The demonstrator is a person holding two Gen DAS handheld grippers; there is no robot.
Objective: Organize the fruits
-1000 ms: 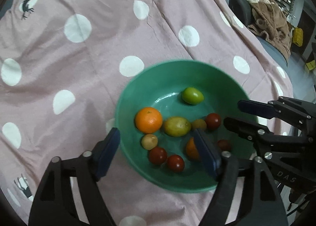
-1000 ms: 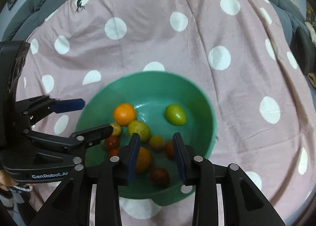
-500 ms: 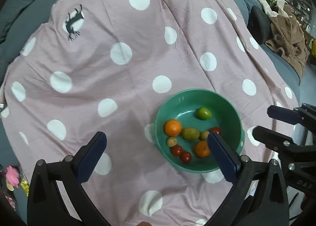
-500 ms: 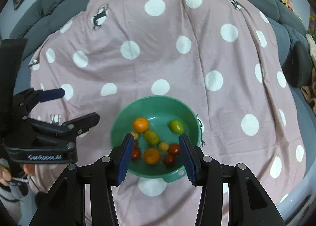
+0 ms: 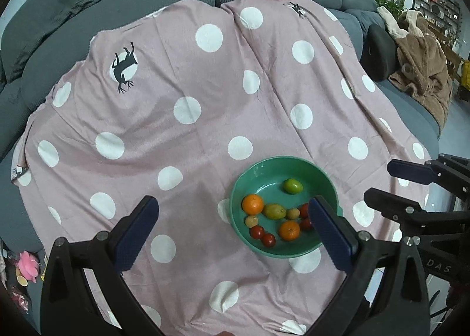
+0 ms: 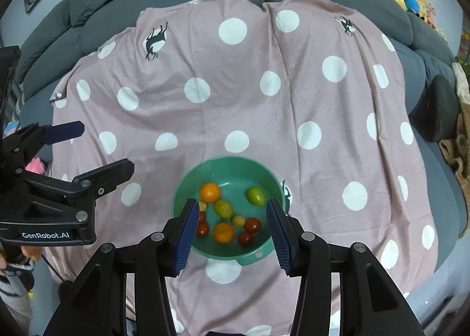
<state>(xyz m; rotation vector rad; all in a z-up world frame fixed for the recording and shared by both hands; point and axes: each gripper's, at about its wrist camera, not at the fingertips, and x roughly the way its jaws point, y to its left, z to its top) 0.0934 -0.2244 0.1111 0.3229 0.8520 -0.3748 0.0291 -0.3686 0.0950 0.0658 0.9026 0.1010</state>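
I'm seeing fruits piled in the green bowl (image 6: pixel 227 165) on the polka-dot sheet (image 6: pixel 235 86): two oranges (image 6: pixel 209 191), green lime (image 6: pixel 255 195), red tomatoes (image 6: pixel 252 225). I'm holding left gripper (image 5: pixel 232 226) spread wide, right gripper (image 6: pixel 230 226) partly spread, both empty.

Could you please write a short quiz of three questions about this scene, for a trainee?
1. How many oranges lie in the green bowl?
2. True or false: some fruit lies on the pink cloth outside the bowl.
3. What does the right gripper hold? A) an orange B) a tomato C) nothing

Key:
1. Two; the second orange lies nearer the camera.
2. False; every fruit in view is inside the bowl.
3. C; its jaws stand apart with nothing between the pads, and the left gripper is empty too.
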